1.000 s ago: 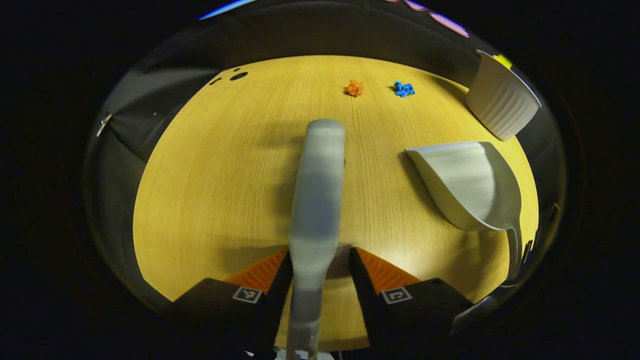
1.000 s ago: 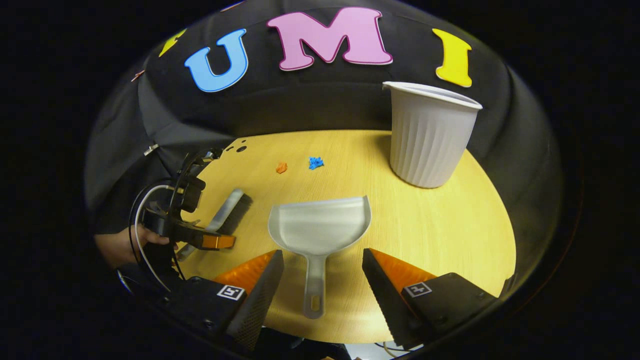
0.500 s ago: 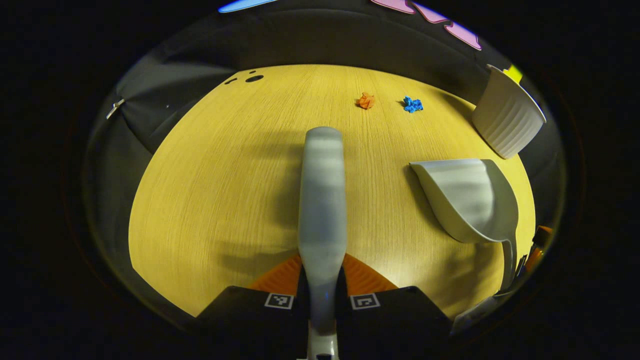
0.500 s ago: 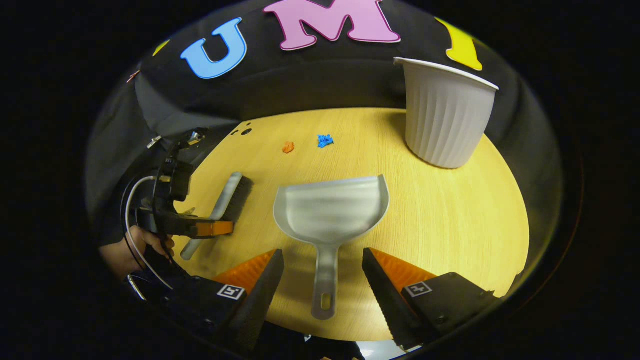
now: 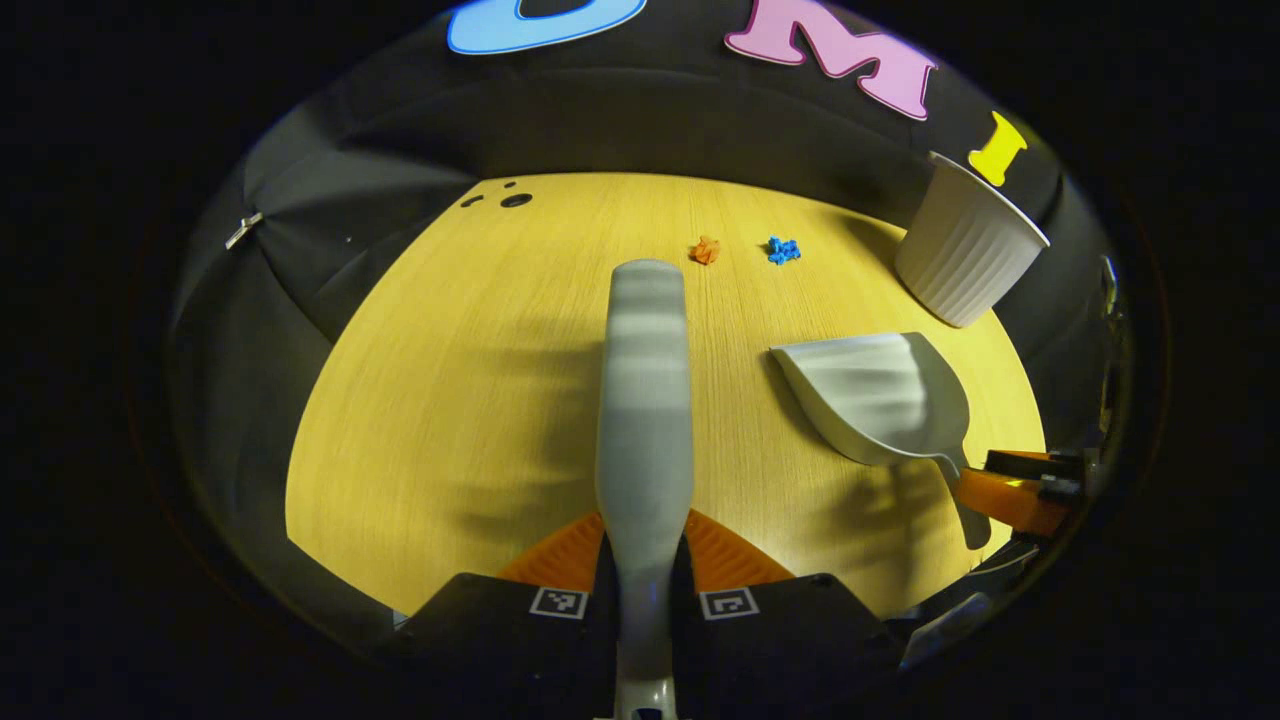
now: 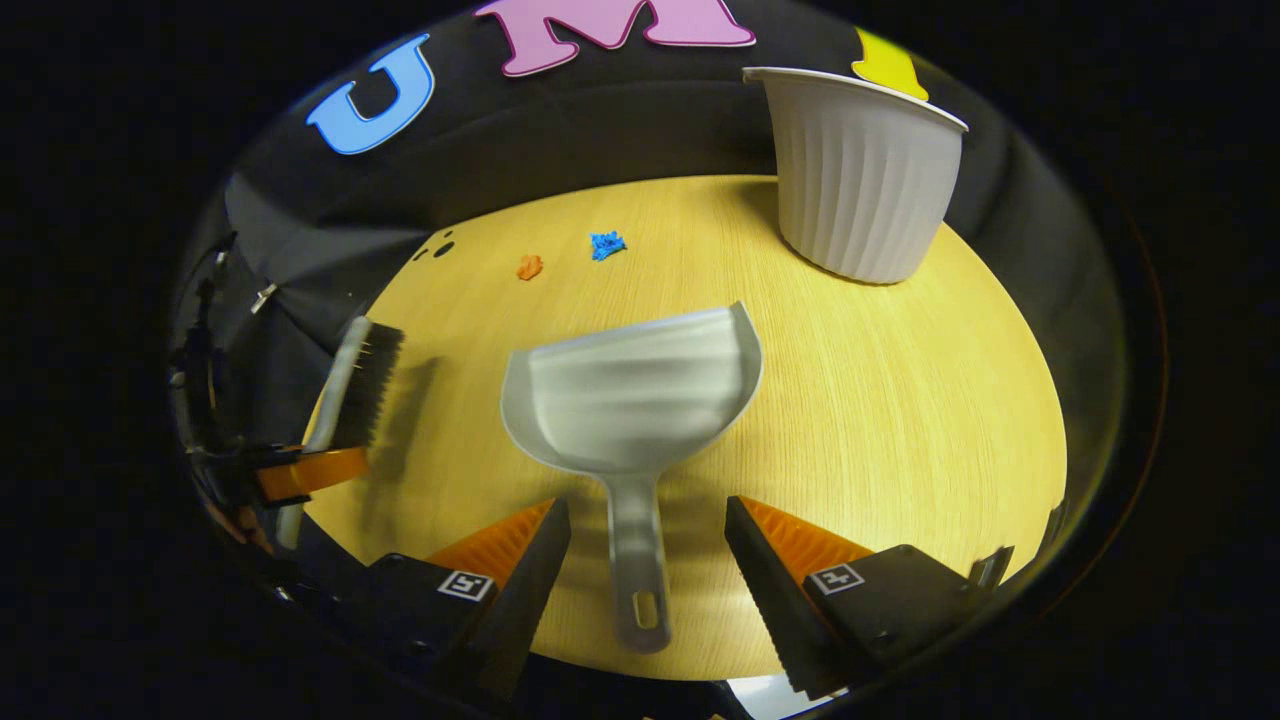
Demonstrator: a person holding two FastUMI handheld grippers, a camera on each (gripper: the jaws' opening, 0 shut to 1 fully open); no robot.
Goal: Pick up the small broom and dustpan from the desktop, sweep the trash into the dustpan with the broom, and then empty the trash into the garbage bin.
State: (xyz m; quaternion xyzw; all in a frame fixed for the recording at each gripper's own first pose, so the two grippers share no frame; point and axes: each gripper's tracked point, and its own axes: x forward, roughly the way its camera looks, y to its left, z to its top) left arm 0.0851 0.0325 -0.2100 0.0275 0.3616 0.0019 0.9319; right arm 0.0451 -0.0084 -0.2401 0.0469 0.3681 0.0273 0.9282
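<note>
The small broom [image 5: 645, 400] is clamped by its handle in the left gripper [image 5: 645, 545] just left of the dustpan [image 6: 630, 395], whose handle on the counter [image 6: 880, 400] is straddled untouched by the wide-spread right gripper [image 6: 645, 540].

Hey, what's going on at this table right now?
A person is starting a sweep-up with two handheld grippers. The left gripper is shut on the small broom. The right gripper is open, its fingers on either side of the dustpan handle. Two scraps of trash, orange and blue, lie unswept on the table near the white garbage bin.
</note>
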